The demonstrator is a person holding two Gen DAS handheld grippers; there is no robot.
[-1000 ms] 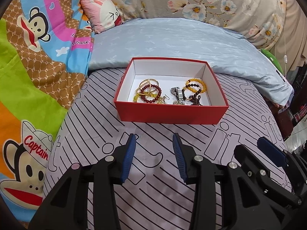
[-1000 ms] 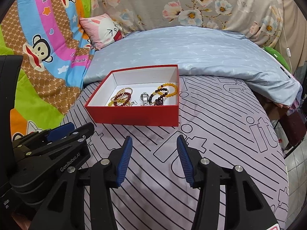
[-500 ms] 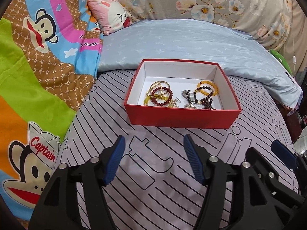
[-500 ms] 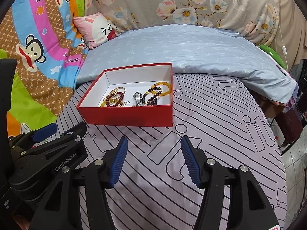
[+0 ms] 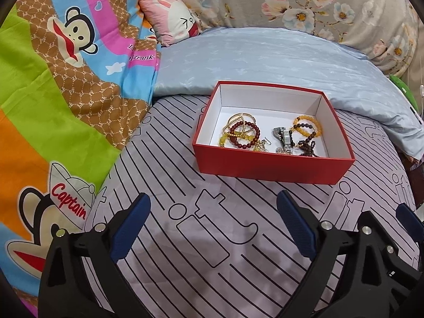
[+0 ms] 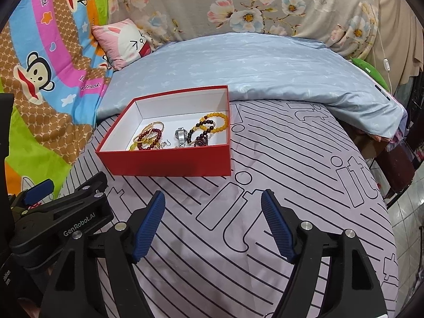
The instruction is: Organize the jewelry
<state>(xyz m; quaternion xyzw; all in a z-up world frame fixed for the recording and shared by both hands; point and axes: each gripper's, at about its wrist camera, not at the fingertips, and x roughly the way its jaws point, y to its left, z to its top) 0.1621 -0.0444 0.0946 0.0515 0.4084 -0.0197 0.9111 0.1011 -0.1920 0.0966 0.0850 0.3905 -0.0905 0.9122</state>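
Jewelry sits all mixed up in a red box with white insides. The box rests on a striped bed sheet, just in front of a pale blue blanket.

On the left side of the box floor lies a dark red bead bracelet on top of some gold bangles and yellow beads. In the middle is a small silver watch. On the right is an orange bead bracelet, and near it a dark bead string bunched up by the near wall. They touch and cross each other.

The left gripper hangs over the sheet on the near side of the box. Its blue pads are spread wide and hold nothing. The right gripper is beside it, also spread wide and holding nothing.

I think all these things are light. The bead loops are floppy and will sag and swing when lifted. Round beads are smooth, so they may slip out. The best way is probably to pinch one side of a loop, across the string, with the pads squeezing a bead or two. The bangles look stiff, so pinch the thin rim. The watch looks best gripped across its middle. Pulling one thing may drag its neighbor up too, so the top one should go first, slowly.
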